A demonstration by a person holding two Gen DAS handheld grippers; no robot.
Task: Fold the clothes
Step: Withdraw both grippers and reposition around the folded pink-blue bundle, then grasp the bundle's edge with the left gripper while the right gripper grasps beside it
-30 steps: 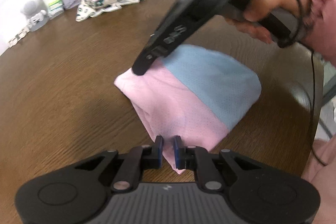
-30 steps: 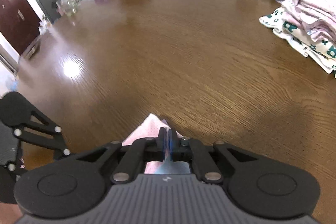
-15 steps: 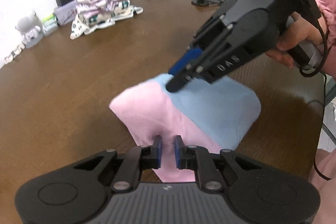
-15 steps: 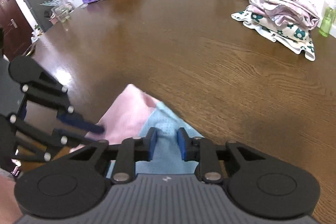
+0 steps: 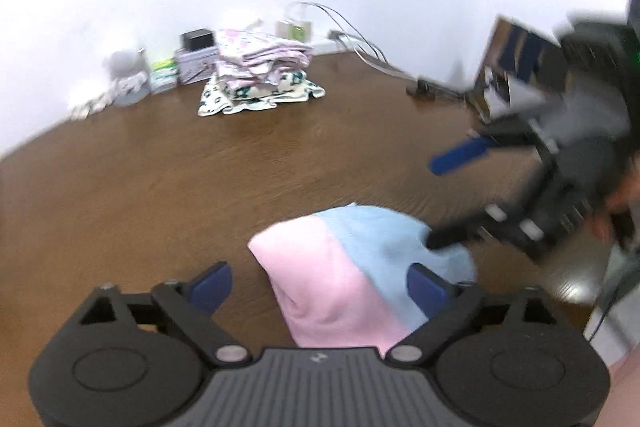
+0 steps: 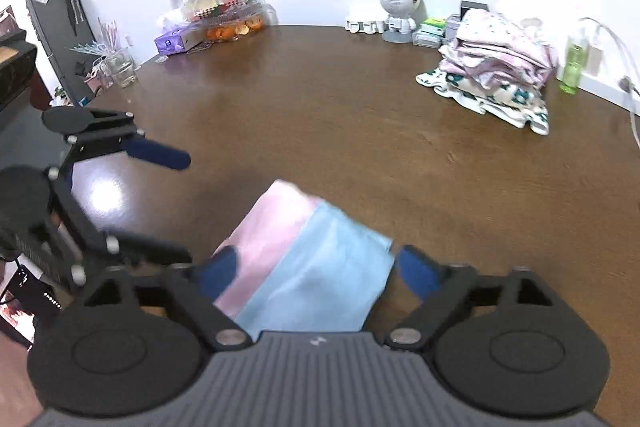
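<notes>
Folded pink-and-blue garment [image 6: 304, 263] between wide jaws of both grippers, ungripped

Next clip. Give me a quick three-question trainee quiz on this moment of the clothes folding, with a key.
1. True or false: the left gripper is clamped on the pink and blue garment.
2. Multiple choice: the stack of folded clothes sits (A) at the far side of the wooden table, near the wall; (B) between the right gripper's fingers; (C) on the floor.
3. Fill in: the visible top of the folded garment is half pink and half ____.

Key:
1. False. Both the left gripper and the right gripper have their jaws spread wide, and the garment lies loose on the table.
2. A.
3. Blue.
</notes>
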